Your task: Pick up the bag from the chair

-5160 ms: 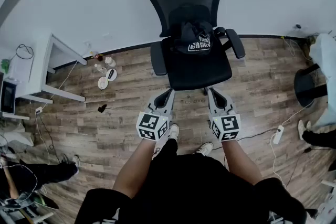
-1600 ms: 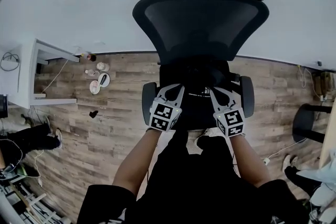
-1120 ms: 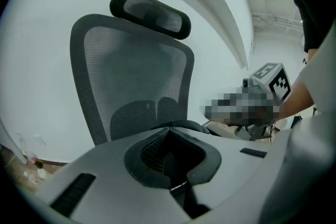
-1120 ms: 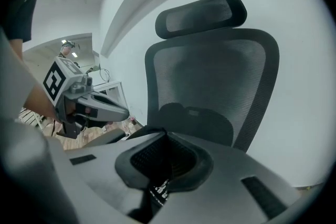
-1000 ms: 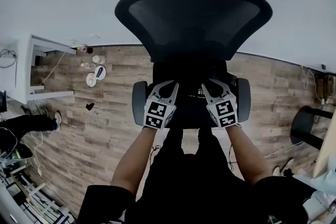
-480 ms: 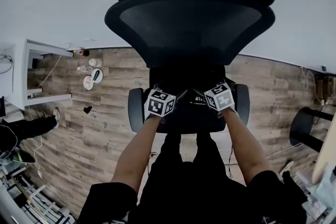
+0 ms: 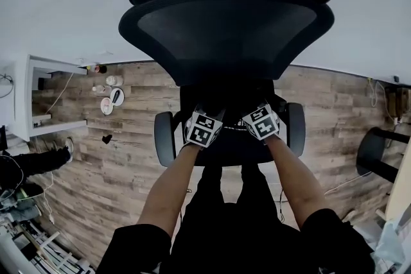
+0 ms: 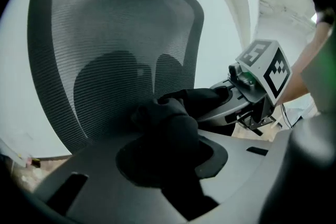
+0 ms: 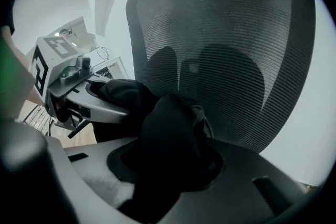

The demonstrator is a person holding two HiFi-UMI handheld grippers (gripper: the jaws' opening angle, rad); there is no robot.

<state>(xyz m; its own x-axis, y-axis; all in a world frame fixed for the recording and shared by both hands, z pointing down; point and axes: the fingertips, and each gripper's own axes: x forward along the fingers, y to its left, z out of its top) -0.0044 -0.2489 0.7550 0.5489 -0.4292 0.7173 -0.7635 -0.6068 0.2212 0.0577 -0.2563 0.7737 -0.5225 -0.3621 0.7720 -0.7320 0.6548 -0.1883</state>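
- Left gripper (image 8: 174, 161): one unit, and I read its jaws as clamped on a bunch of black fabric from the bag (image 8: 169, 122).
- Right gripper (image 9: 169, 166): one unit, with its jaws likewise closed on black fabric of the same bag; the cloth fills the gap between them.
- Marker cubes (image 7: 204, 129): two, one on each gripper, showing black-and-white square patterns. They carry no lettering I can read.
- Bag: one item, black, soft and crumpled, with no firm shape. It sits between the two grippers, in front of the foot of the mesh backrest and over the seat. I cannot tell whether it is touching the seat. A pale mark shows on it in the head view, too small to read.
- Chair (image 7: 225, 29): one, black, with a mesh back, a headrest above it and two armrests (image 7: 164, 138) either side of the grippers.
- Floor (image 7: 128, 163): wood-pattern planks, with a few small round items (image 7: 110, 97) lying near a white table (image 7: 19, 99) on the left.
- Stool (image 7: 379, 154): one dark stool, well apart on the right.
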